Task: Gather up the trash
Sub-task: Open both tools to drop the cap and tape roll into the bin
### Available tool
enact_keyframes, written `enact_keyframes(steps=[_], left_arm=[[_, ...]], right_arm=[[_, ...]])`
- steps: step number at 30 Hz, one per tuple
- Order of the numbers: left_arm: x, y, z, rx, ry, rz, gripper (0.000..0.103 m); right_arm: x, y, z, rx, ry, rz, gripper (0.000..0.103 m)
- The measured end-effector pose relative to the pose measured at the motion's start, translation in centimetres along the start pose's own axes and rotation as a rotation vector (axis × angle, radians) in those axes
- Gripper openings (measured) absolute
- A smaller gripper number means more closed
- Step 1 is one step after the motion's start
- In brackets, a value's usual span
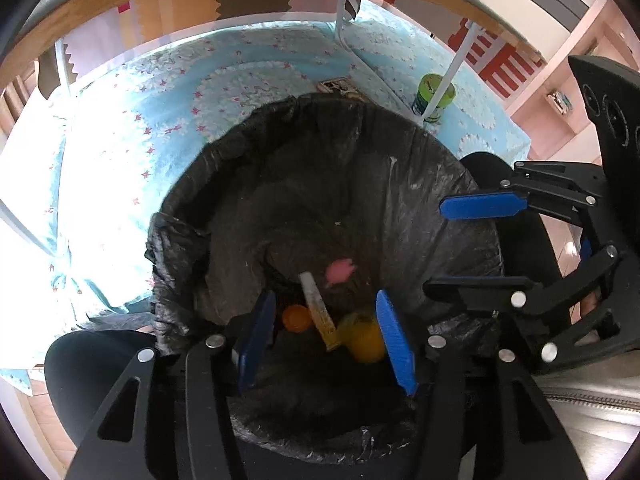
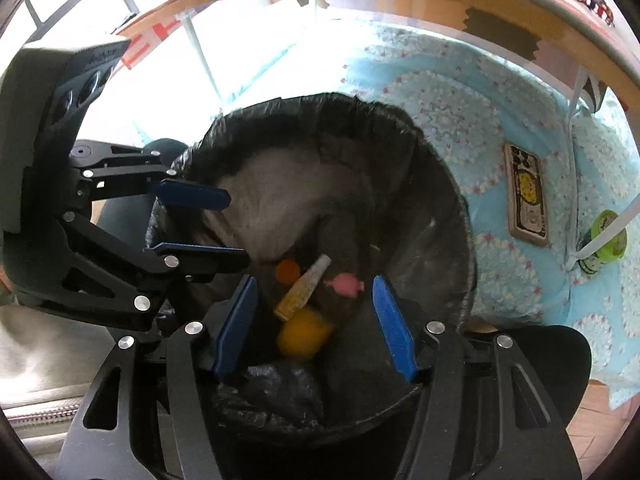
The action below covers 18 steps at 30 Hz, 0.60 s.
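Wrapper stick (image 2: 303, 289) tilted inside bin (image 2: 440, 184)

Both tools point steeply downward, side by side. The left tool (image 1: 326, 332) has its blue pads spread apart, nothing between them. The right tool (image 2: 316, 320) is likewise parted and empty.

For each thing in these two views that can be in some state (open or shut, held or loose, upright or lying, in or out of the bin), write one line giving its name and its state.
left gripper: open, nothing held
right gripper: open, nothing held
bin bag: open, lining the bin
pink candy: loose, inside the bin
yellow tube: lying tilted inside the bin
yellow ball: blurred, inside the bin
orange cap: inside the bin
green cup: upright, outside on the cloth
flat packet: lying flat, outside on the cloth
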<state>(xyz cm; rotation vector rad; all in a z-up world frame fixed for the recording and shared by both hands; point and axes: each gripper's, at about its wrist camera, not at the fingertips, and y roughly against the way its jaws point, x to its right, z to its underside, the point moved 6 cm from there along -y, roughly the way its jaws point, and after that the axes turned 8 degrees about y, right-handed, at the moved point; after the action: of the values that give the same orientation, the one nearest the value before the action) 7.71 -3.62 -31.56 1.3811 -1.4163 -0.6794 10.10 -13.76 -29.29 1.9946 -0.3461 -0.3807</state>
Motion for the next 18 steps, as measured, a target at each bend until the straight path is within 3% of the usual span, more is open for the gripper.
enact_keyframes(steps=[18], left_arm=[[1.2,8.1,-3.7,0.207,-0.075,-0.011,0.051]], right_arm=[[2.7,6.5,-3.3,0.157,-0.022,0.084,0.060]])
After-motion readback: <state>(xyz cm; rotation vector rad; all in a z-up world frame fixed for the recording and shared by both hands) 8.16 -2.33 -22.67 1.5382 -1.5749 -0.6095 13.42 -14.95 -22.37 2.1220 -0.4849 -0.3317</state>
